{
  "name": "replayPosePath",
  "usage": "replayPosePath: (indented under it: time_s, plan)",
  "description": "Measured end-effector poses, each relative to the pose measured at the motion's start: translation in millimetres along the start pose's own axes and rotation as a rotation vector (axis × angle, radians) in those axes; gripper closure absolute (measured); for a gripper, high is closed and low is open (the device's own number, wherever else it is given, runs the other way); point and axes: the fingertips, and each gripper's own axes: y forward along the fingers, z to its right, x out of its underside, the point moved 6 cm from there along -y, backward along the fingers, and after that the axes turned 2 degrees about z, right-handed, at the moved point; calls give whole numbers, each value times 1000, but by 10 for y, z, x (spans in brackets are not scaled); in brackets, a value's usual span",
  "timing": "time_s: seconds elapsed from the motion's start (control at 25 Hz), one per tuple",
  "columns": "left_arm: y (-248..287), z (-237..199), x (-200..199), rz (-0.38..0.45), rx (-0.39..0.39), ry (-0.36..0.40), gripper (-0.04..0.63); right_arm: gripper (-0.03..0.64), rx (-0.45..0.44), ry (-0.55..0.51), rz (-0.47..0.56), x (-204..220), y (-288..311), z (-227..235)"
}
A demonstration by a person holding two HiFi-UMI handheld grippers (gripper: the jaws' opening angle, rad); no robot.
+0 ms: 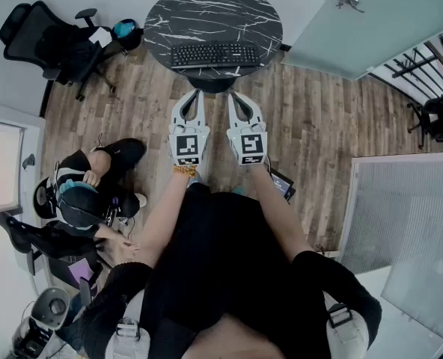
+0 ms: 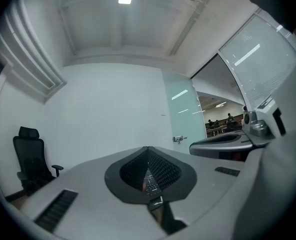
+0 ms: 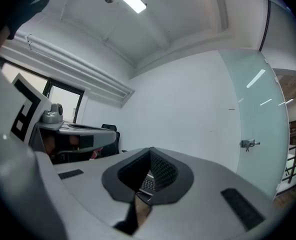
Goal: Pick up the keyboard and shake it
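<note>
A black keyboard (image 1: 214, 54) lies across the near half of a round black marble table (image 1: 206, 6) in the head view. My left gripper (image 1: 193, 96) and right gripper (image 1: 238, 97) are held side by side, level, just short of the table's near edge. Both are shut with nothing between their jaws. In the left gripper view my left gripper (image 2: 148, 151) has its jaws closed together, and a sliver of the keyboard (image 2: 150, 184) shows through the slit below them. The right gripper view shows my right gripper (image 3: 150, 153) closed the same way, with keyboard keys (image 3: 148, 184) glimpsed below.
A black office chair (image 1: 57, 47) stands left of the table on the wood floor. A person (image 1: 87, 193) sits on the floor at the left among bags. A frosted glass door (image 1: 356, 21) is at the right, and a small device (image 1: 283, 184) lies on the floor by my right arm.
</note>
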Motion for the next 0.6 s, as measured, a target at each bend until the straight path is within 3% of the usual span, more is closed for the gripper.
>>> replayPosePath:
  time_s: [0.6]
  plan:
    - [23,-549,184,-18,82,-34,581,585,15,-29,-50,93,421,-481]
